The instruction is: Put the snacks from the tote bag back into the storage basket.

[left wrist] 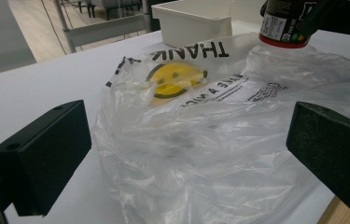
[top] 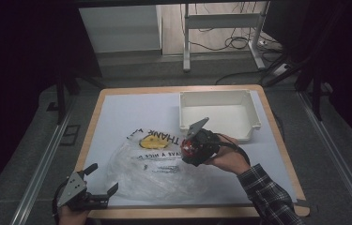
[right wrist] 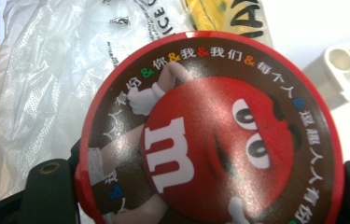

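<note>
Crinkled clear plastic bag (top: 155, 171), glossy-lidded candy tub (right wrist: 210, 135), matt white plastic tray (top: 218, 115), wood-edged table (top: 91, 122)

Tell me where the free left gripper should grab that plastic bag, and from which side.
Take the plastic bag at its crumpled near edge, coming in low from the person's side. The left gripper already faces it with its jaws open, and the film bunches into folds there, probably thin enough to pinch. The candy tub hangs over the far end.

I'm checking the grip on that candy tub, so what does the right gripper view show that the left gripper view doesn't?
Right gripper view alone: the candy tub's round lid with its red cartoon face, gripped between the right gripper jaws. Left gripper view alone: the left gripper with jaws apart and nothing between them, and the tub's labelled side. Both: the plastic bag, its yellow smiley print, and part of the white tray.
</note>
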The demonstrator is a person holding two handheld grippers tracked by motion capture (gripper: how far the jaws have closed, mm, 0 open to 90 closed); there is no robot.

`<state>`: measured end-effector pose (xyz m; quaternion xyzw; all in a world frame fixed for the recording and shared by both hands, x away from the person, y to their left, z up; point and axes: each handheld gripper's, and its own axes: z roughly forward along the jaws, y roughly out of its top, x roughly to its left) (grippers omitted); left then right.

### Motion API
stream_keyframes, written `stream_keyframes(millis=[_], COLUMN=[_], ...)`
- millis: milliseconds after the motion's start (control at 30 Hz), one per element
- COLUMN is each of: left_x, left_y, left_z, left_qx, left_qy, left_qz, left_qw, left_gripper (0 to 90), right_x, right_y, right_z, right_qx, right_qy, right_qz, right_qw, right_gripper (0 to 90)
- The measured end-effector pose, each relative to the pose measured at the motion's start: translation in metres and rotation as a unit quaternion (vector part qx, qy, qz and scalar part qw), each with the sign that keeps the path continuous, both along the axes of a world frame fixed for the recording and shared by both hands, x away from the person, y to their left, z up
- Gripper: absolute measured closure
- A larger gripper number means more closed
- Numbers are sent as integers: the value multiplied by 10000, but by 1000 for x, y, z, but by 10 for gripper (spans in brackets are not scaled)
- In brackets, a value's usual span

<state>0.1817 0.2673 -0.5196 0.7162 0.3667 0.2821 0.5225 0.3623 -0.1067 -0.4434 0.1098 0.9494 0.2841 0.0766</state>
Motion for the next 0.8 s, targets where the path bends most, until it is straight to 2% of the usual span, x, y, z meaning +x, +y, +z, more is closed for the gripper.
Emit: stream_keyframes(millis=[200,800], left_x=[0,1], left_y=[0,0], left_z=[0,-1], left_qx=[3,20], left_qy=[13,26], left_qz=[-7,-3], left_qw=[10000,10000], left_gripper=[0,0], right_x=[5,23], right_y=[-9,-24], right_z=[2,5], right_qx=[12,16], right_qy=[1,-27], right_qz=[-151,-363], right_qw=[9999,9993], right_gripper=[256,256])
